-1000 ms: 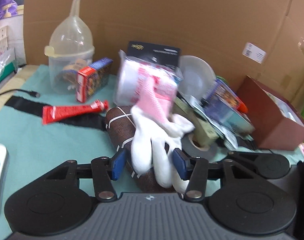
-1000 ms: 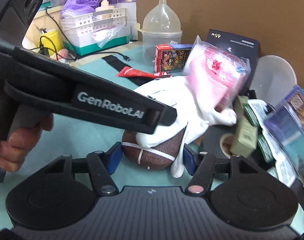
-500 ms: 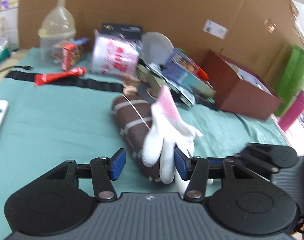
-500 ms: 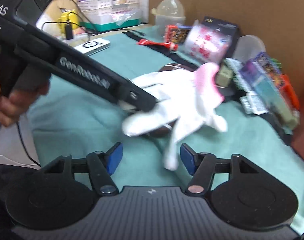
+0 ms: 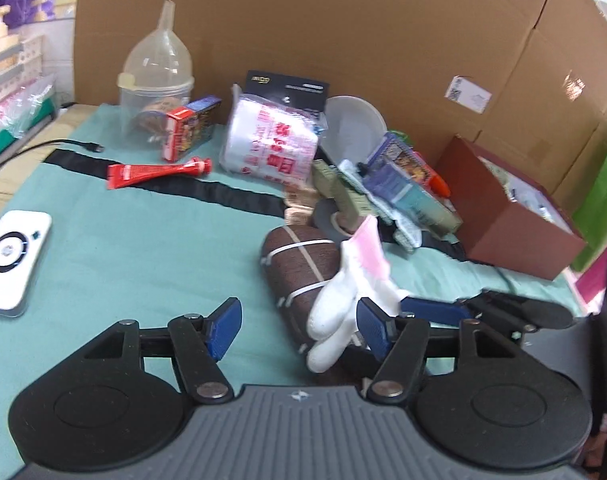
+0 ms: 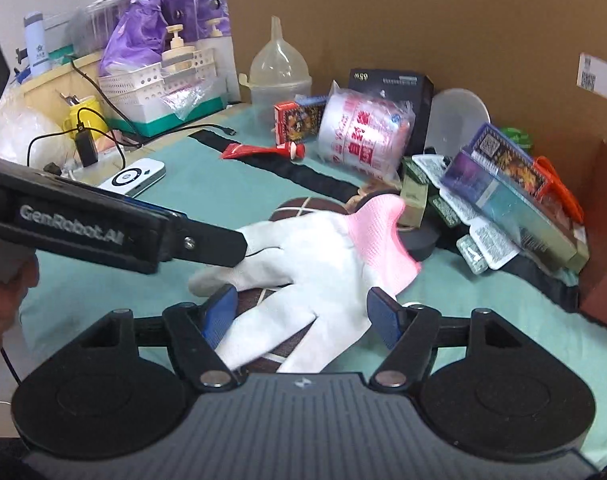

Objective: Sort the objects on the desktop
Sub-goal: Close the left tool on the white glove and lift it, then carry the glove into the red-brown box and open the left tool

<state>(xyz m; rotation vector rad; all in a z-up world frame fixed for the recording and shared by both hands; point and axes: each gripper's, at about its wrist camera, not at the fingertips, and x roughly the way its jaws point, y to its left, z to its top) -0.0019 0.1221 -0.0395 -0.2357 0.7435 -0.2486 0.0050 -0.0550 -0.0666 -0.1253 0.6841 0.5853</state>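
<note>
A white glove with a pink cuff (image 6: 315,256) lies draped over a brown football-shaped ball (image 5: 299,276) on the green cloth. My left gripper (image 5: 297,328) has its jaws opening: the glove's fingers (image 5: 331,320) hang beside the right-hand pad and the other pad stands well apart. In the right wrist view the left gripper (image 6: 239,246) reaches in from the left, its tip against the glove. My right gripper (image 6: 301,316) is also opening, with the glove's fingers between its pads, unpressed. One right gripper finger (image 5: 435,308) lies beside the glove.
Behind the ball lies a pile: wrapped white roll (image 5: 271,144), black box (image 5: 287,84), card packs (image 5: 399,176), tape roll (image 5: 331,220). Red tube (image 5: 155,170), funnel on a clear tub (image 5: 159,76), brown box (image 5: 507,216), white charger (image 5: 11,256). Cardboard wall behind.
Both views have drawn back from the pile. Both pairs of jaws stand wider. The glove, lifted and blurred before, now lies spread over the ball.
</note>
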